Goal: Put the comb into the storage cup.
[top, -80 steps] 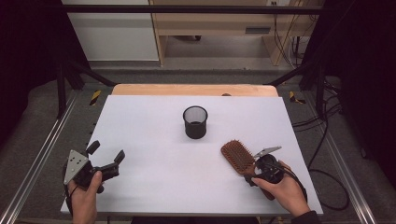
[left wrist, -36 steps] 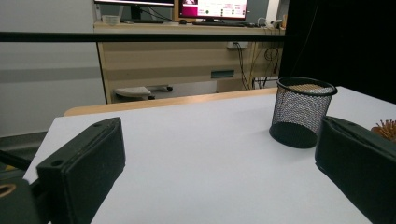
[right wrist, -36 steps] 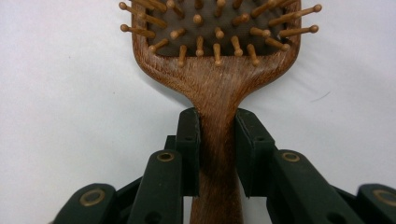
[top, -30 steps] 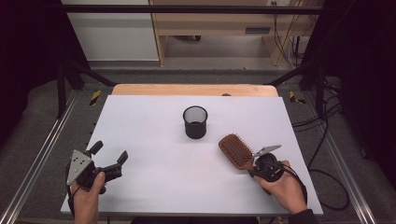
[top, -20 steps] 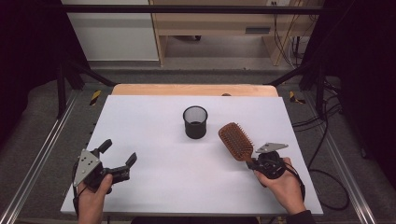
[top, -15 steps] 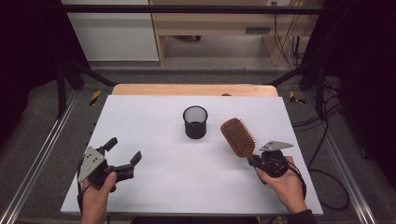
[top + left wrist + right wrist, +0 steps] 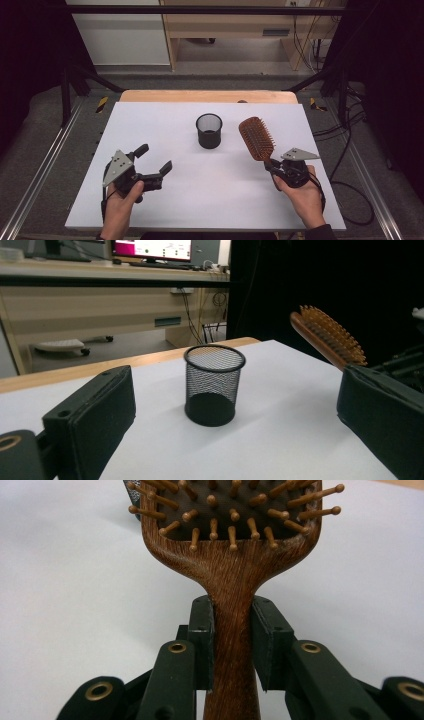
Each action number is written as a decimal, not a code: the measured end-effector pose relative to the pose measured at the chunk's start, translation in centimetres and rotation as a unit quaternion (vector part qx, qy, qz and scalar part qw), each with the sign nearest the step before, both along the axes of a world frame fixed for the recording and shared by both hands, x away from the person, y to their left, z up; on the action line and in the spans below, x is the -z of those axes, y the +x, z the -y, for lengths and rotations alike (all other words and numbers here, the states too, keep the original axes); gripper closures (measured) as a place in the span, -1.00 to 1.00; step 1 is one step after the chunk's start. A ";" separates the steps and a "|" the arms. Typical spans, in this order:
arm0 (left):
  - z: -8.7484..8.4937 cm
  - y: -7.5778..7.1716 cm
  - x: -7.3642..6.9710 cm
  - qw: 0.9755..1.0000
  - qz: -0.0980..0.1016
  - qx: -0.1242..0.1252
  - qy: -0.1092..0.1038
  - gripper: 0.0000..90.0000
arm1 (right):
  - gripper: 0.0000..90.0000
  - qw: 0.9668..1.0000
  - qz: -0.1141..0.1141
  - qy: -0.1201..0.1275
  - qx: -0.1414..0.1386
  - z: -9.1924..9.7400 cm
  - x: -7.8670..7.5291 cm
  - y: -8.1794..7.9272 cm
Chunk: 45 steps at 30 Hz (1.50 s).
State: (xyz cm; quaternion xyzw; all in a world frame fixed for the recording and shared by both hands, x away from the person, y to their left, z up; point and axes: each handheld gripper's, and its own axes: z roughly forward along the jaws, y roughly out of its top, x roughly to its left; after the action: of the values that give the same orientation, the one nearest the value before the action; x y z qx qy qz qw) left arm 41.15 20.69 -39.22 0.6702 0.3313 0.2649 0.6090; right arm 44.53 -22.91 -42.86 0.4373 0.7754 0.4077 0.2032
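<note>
- the left tongs (image 7: pixel 153 160), black with a grey three-cornered plate on top, sit in the person's left hand (image 7: pixel 119 202) over the near left part of the white desk (image 7: pixel 150 125); their jaws stand wide apart with nothing between them, pointing toward the middle of the desk.
- in the left gripper view the same jaws frame a round black wire-mesh cup (image 7: pixel 214 384), which stands upright on the desk well ahead of them.
- the black mesh cup (image 7: pixel 209 130) stands near the middle of the desk, toward the far side, just left of the brush head.
- a brown wooden paddle hairbrush with pale wooden bristles (image 7: pixel 256 138) is raised off the desk, its head tilted toward the far left, bristles facing up and to the right, close beside the cup but apart from it.
- the right tongs (image 7: pixel 273 170), in the person's right hand (image 7: pixel 304 197) at the near right, are narrowed onto the brush's handle; in the right gripper view both pads (image 7: pixel 202 645) press the wooden handle (image 7: pixel 232 630) from either side.
</note>
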 end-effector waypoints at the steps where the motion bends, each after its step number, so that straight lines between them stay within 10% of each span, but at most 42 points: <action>1: 0.5 0.0 -0.2 1.000 0.002 0.005 0.003 -0.95 | 0.63 1.000 0.004 0.001 -0.002 -0.2 -0.1 0.0; 25: 5.7 2.9 -1.1 0.999 -0.022 0.046 -0.005 -0.96 | 0.63 0.996 0.055 0.012 -0.065 -5.6 -0.8 -0.4; 45: 9.2 4.6 -1.2 0.995 -0.050 0.081 -0.020 -0.97 | 0.63 0.995 0.072 0.028 -0.067 -5.8 -1.2 -0.8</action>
State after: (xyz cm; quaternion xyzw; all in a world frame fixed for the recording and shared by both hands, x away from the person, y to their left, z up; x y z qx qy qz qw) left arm 45.79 11.49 -38.01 0.6948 0.3115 0.1746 0.6243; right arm 43.77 -17.16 -41.68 0.3595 0.7746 0.4724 0.2182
